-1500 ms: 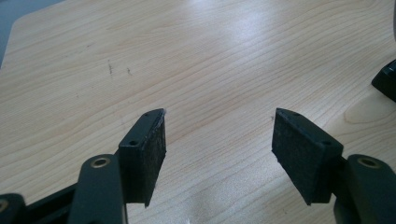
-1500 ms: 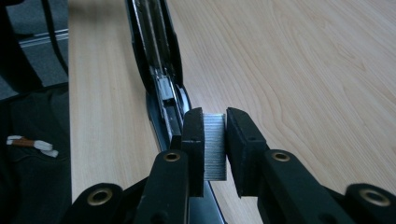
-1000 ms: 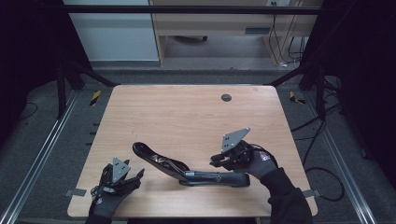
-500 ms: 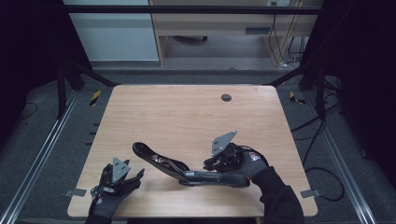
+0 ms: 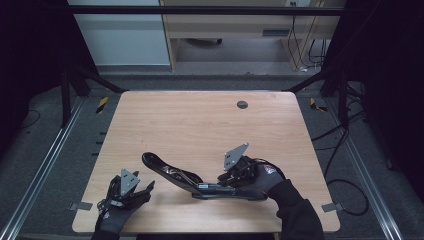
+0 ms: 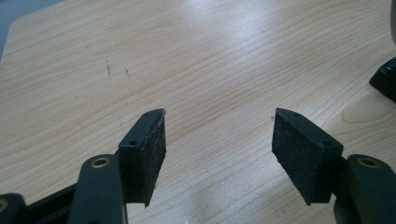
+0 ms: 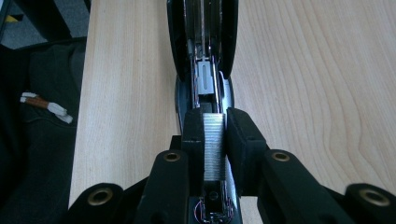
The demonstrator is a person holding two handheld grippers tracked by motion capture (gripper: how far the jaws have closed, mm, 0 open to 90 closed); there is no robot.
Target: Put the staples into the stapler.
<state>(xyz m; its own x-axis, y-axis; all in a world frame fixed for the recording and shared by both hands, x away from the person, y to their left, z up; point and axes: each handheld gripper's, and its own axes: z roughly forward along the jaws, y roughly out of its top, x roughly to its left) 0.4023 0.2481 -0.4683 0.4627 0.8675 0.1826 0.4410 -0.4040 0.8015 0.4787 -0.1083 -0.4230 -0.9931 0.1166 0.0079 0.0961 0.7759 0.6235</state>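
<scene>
A black stapler (image 5: 172,174) lies swung open near the table's front edge, its lid reaching up and left. In the right gripper view the stapler (image 7: 203,37) shows its open metal channel straight ahead. My right gripper (image 7: 215,126) is shut on a silver strip of staples (image 7: 214,144), held just over the channel's near end. From the high view, the right gripper (image 5: 227,179) sits low over the stapler's base. My left gripper (image 5: 145,187) rests at the front left with nothing in it. Its jaws (image 6: 219,140) stand open over bare wood, and the stapler's tip (image 6: 385,77) is at the right edge.
The wooden table (image 5: 200,125) has a dark round cable hole (image 5: 242,104) at the back right. Black frame rails and cables run along both sides. A dark sleeve with a small white tag (image 7: 46,106) lies off the table edge in the right gripper view.
My right gripper has come down and to the left, settling onto the stapler's base with the staple strip. The left gripper and the stapler have stayed put.
</scene>
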